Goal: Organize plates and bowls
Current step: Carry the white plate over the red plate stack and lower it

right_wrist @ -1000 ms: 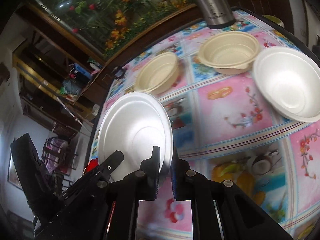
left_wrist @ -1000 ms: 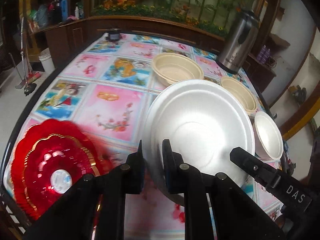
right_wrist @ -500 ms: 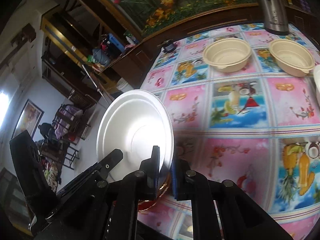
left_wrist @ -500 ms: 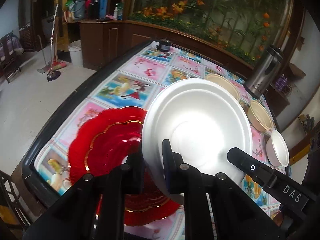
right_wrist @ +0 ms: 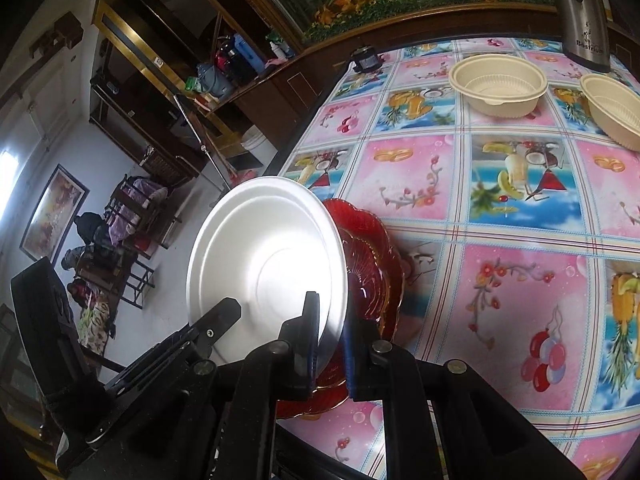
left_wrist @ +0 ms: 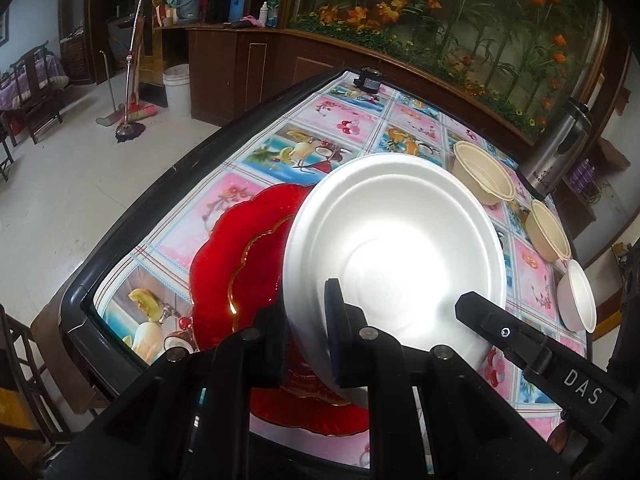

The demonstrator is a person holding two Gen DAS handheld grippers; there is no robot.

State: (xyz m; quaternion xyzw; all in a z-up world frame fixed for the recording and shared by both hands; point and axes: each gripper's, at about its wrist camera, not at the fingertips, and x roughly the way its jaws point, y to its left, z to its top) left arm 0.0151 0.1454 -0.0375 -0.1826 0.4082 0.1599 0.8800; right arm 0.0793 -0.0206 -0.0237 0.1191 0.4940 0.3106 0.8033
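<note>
Tablecloth [left_wrist: 248, 184]; small white bowl [left_wrist: 576, 296] left-view only

Around you: pale tiled floor [left_wrist: 60, 184], dark wood cabinets [left_wrist: 240, 64] under a planter of orange flowers [left_wrist: 460, 12]. White bucket [left_wrist: 176, 88] and mop [left_wrist: 130, 120] stand near. Framed picture [right_wrist: 52, 212] on wall; daylight from left.

A glossy tablecloth [right_wrist: 472, 280] printed with pink floral and blue fruit squares is spread over the black-edged table [left_wrist: 160, 184]. A tall stainless-steel thermos jug [left_wrist: 558, 148] is stood at the far edge. A red-handled mop [left_wrist: 130, 92] is leaned against dark wooden cabinets [left_wrist: 240, 68].
</note>
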